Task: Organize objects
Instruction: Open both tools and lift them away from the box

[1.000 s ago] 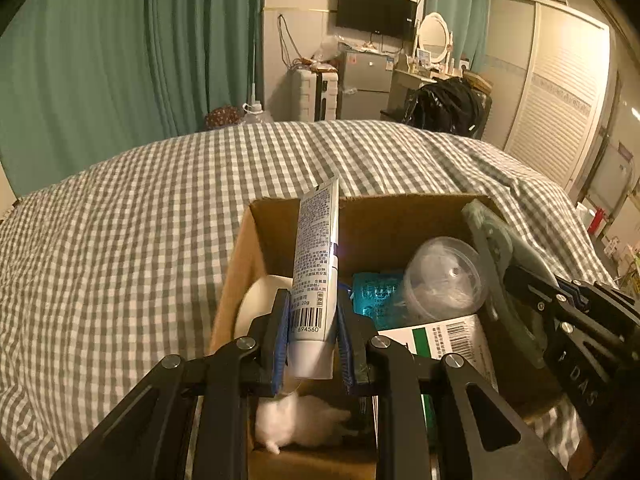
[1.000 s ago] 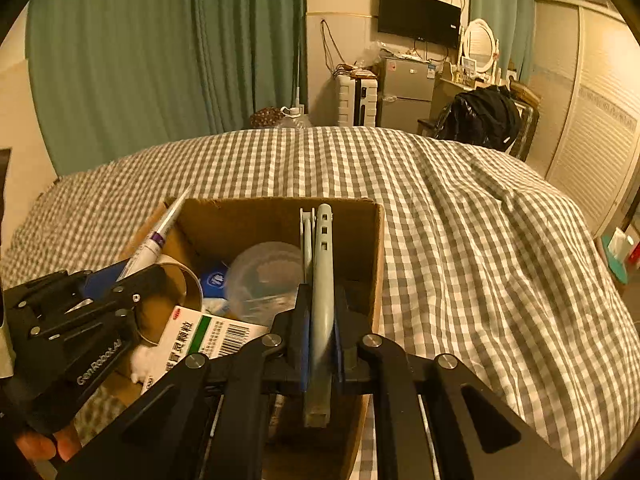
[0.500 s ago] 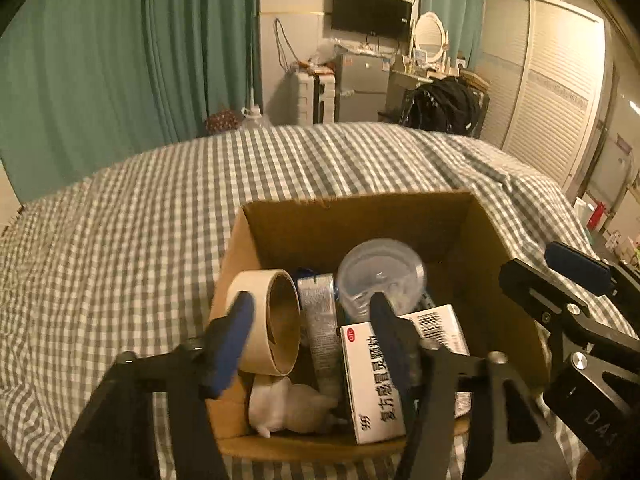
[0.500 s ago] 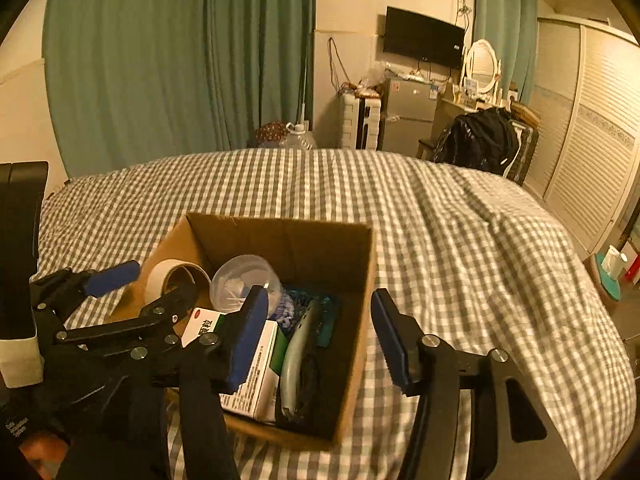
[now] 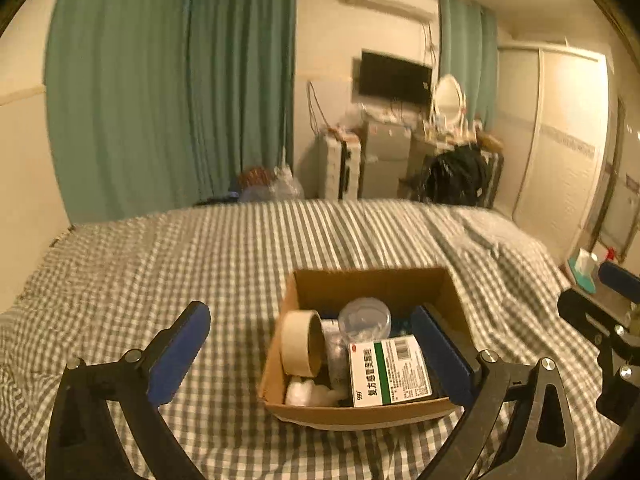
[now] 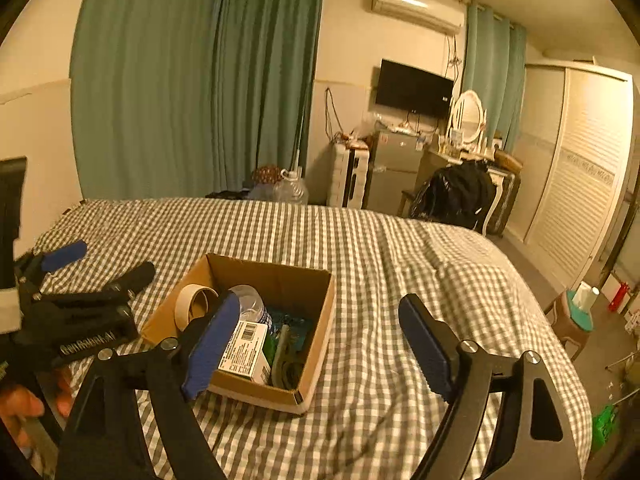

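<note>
An open cardboard box sits on the checked bed. Inside lie a tape roll, a white-and-green medicine box, a clear plastic cup, a white tube, a white fluffy lump and a grey-green tool. My left gripper is open wide and empty, hanging above and in front of the box. My right gripper is also open and empty, over the box's right edge.
The grey-and-white checked bed cover spreads all around the box. A hand holds the left gripper at the lower left. A stool with tissues stands right of the bed. A chair with a black bag is beyond the far edge.
Both grippers opened: the left let the white tube go and the right let the grey-green tool go, both into the box. Both then drew back and up from the box.
</note>
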The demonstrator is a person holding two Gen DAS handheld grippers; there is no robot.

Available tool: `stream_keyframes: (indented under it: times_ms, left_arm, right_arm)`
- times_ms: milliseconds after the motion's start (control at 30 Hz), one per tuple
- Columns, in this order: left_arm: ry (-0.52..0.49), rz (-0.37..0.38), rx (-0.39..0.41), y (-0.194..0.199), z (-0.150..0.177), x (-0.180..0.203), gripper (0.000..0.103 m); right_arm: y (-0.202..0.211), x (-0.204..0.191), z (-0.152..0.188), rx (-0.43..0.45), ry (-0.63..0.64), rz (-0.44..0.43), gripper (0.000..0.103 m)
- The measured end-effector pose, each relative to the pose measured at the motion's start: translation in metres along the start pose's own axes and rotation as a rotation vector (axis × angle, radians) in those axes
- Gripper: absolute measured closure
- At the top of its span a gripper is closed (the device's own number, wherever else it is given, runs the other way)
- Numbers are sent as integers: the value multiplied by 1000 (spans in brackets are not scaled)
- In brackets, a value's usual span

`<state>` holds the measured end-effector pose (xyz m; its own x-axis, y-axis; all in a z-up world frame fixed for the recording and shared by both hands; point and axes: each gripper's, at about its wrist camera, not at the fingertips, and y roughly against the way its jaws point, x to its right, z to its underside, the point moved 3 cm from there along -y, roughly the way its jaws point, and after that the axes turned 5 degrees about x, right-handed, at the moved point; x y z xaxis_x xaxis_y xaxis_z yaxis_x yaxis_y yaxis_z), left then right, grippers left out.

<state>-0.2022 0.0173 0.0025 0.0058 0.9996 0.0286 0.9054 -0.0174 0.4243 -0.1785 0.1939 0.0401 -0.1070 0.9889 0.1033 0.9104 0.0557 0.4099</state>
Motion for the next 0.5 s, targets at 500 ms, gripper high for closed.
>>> stream_keyframes:
  times_ms: [500]
  left_arm:
    - [-9,-73,114,57,21,-7,0]
  right_arm:
    - [38,-1,28,81,-5,41,2]
